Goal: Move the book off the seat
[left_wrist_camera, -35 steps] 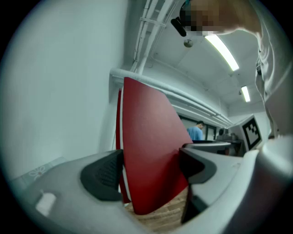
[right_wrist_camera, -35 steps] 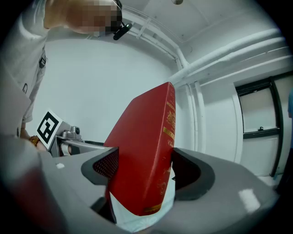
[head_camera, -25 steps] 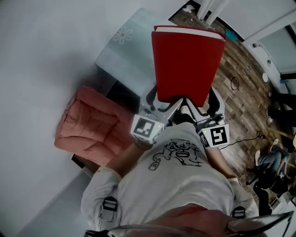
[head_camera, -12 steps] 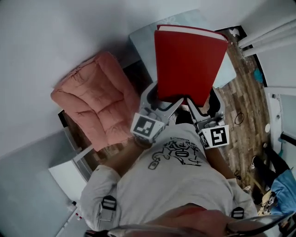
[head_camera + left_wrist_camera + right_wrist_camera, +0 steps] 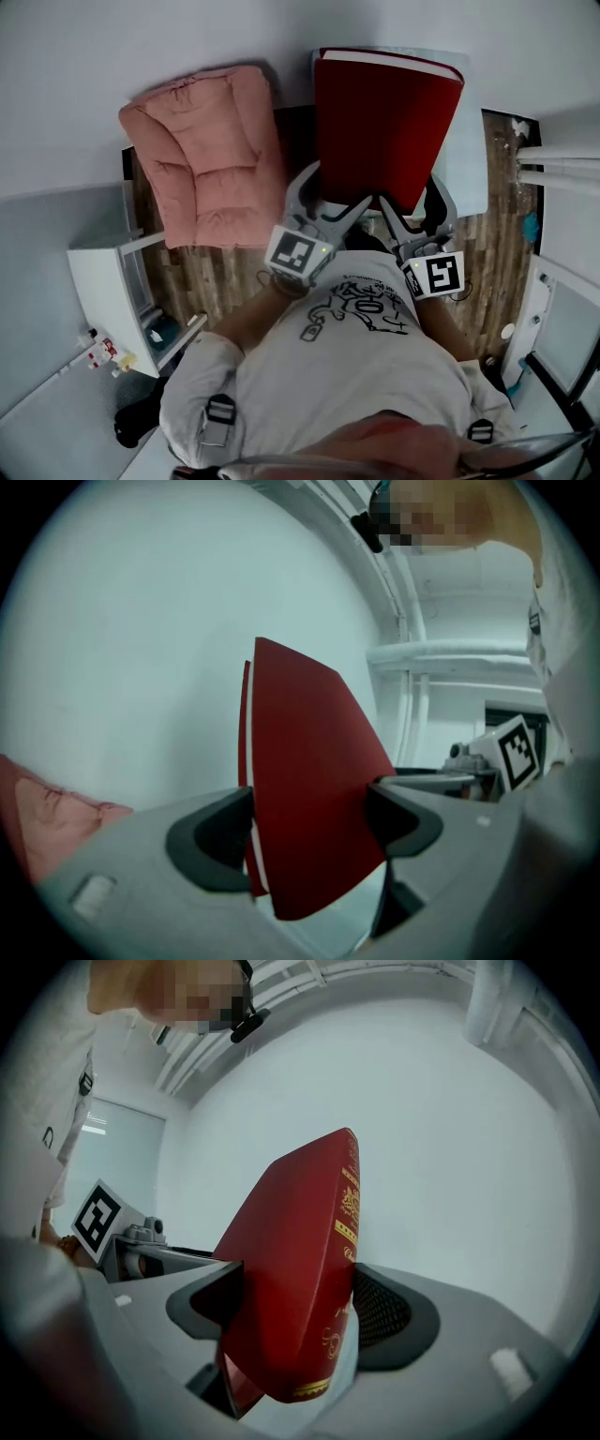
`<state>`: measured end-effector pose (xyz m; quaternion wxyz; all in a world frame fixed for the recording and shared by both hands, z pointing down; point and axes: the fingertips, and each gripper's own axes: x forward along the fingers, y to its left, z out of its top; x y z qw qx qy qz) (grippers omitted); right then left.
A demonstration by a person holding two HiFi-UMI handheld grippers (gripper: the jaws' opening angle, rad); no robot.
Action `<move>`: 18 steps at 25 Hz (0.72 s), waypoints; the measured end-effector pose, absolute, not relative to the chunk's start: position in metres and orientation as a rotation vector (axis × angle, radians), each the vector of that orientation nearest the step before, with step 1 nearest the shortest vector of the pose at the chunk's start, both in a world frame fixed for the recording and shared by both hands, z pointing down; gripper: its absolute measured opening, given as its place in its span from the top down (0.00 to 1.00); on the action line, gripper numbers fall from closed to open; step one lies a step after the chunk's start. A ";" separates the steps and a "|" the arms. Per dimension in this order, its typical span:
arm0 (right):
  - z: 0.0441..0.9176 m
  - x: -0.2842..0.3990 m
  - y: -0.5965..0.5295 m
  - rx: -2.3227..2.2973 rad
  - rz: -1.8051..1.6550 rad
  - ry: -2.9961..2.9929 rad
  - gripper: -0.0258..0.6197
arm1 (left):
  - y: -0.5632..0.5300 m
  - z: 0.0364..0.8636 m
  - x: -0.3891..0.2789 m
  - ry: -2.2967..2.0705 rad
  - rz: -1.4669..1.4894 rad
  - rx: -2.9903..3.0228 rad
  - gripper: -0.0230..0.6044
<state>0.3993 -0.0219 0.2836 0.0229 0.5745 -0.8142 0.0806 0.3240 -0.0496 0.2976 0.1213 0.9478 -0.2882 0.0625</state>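
Observation:
A red hardback book [image 5: 384, 122] hangs in the air in front of me, held by its near edge between both grippers. My left gripper [image 5: 339, 202] is shut on its left corner and my right gripper [image 5: 405, 208] on its right corner. In the left gripper view the book [image 5: 314, 780] stands upright with both pads against its covers, the left gripper [image 5: 305, 822] closed on it. The right gripper view shows the gilt-lettered spine [image 5: 342, 1241] clamped by the right gripper [image 5: 295, 1307]. The pink cushioned seat [image 5: 211, 155] lies to the left of the book with nothing on it.
A pale blue-grey table [image 5: 466, 159] stands below and beyond the book, against the white wall. A white cabinet [image 5: 108, 286] is at the left on the wooden floor [image 5: 216, 277]. White frames [image 5: 562, 164] run along the right edge.
The whole view has swung round while both grippers keep hold of the book. The pink seat has slid from lower left to upper left, and the pale table now lies under the book.

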 end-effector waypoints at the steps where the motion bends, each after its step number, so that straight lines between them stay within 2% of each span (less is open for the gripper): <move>1: 0.284 0.402 -0.024 1.749 0.252 -2.542 0.40 | -0.050 0.298 0.325 -0.877 0.183 2.756 0.36; 9: 0.289 0.396 -0.044 1.542 0.273 -2.653 0.40 | -0.059 0.297 0.317 -1.087 0.145 2.681 0.36; 18: 0.300 0.386 -0.050 1.496 0.288 -2.668 0.40 | -0.062 0.308 0.306 -1.100 0.169 2.651 0.37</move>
